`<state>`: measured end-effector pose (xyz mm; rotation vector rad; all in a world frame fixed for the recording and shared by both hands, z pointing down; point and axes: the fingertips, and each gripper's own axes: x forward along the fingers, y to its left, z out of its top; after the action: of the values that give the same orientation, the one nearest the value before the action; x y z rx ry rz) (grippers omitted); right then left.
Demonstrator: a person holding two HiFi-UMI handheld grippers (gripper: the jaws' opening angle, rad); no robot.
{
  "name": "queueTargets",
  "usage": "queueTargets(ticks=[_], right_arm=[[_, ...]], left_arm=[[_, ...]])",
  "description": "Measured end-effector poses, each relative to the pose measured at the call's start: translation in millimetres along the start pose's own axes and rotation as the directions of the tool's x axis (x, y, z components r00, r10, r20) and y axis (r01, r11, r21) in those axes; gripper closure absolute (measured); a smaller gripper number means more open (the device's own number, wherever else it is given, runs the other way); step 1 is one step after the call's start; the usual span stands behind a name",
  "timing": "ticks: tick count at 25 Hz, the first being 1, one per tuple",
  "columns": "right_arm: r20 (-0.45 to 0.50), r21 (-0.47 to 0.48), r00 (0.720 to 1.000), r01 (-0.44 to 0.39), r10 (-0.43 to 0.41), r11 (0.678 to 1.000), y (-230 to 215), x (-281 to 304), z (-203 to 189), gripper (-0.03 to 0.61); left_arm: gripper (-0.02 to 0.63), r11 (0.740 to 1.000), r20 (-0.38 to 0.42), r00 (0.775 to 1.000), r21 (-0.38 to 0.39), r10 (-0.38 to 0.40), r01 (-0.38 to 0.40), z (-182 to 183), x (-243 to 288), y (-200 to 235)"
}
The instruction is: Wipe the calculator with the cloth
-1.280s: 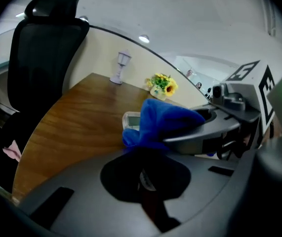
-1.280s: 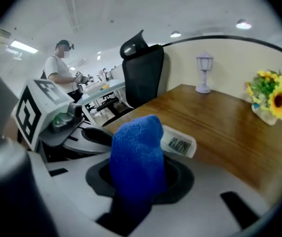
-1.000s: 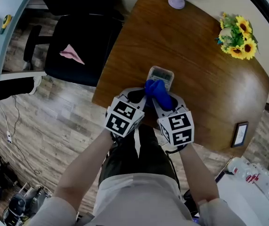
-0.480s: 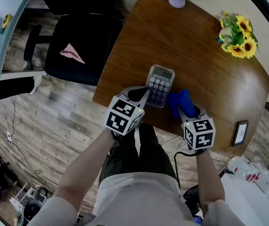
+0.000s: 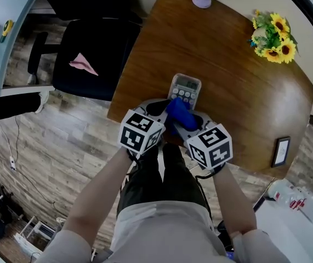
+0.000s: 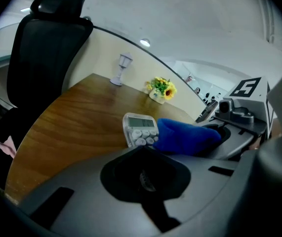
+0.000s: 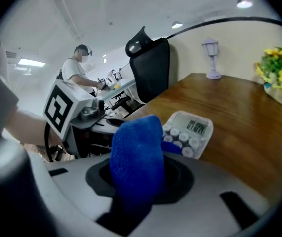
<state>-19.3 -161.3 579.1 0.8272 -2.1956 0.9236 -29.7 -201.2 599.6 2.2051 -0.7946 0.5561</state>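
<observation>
Table (image 5: pixel 238 92) with left gripper (image 5: pixel 158 110), jaws together, at the calculator's (image 5: pixel 185 87) near edge, right gripper (image 5: pixel 189 123) clamping the soft, limp cloth (image 5: pixel 178 113) over its keys; calculator light, stiff, likely to slide, so brace its sides.

Both bare forearms reach forward and down from the body, side by side, the left forearm (image 5: pixel 98 193) angled inward beside the right forearm (image 5: pixel 232 204). The left tool (image 5: pixel 160 110) has its jaws closed on the calculator's (image 5: pixel 187 86) near edge; the right tool (image 5: pixel 188 120), close alongside, clamps a blue cloth (image 5: pixel 178 112).
</observation>
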Motion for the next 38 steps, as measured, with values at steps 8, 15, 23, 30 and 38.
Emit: queueTargets(ticks=[8,15,23,30,38], right_arm=[[0.036,0.003,0.999,0.01,-0.01,1.0,-6,-1,-10,0.456],[-0.059,-0.019,0.986,0.157,-0.158,0.987,-43,-32,-49,0.453],[0.044,0.069,0.959,0.278,-0.281,0.958,-100,-64,-26,0.454],[0.237,0.098,0.921,0.295,-0.31,0.95,-125,-40,68,0.453],[0.172,0.038,0.947,0.27,-0.272,0.962,-101,-5,49,0.453]], left_arm=[[0.611,1.0,0.01,1.0,-0.016,0.003,-0.003,1,-1,1],[0.611,1.0,0.006,1.0,-0.001,0.001,-0.001,0,-1,0],[0.611,1.0,0.006,1.0,0.012,0.005,-0.005,0,-1,0],[0.611,0.999,0.011,1.0,0.026,0.022,-0.023,1,-1,0],[0.611,0.999,0.023,0.999,0.013,0.043,-0.043,1,0,0]])
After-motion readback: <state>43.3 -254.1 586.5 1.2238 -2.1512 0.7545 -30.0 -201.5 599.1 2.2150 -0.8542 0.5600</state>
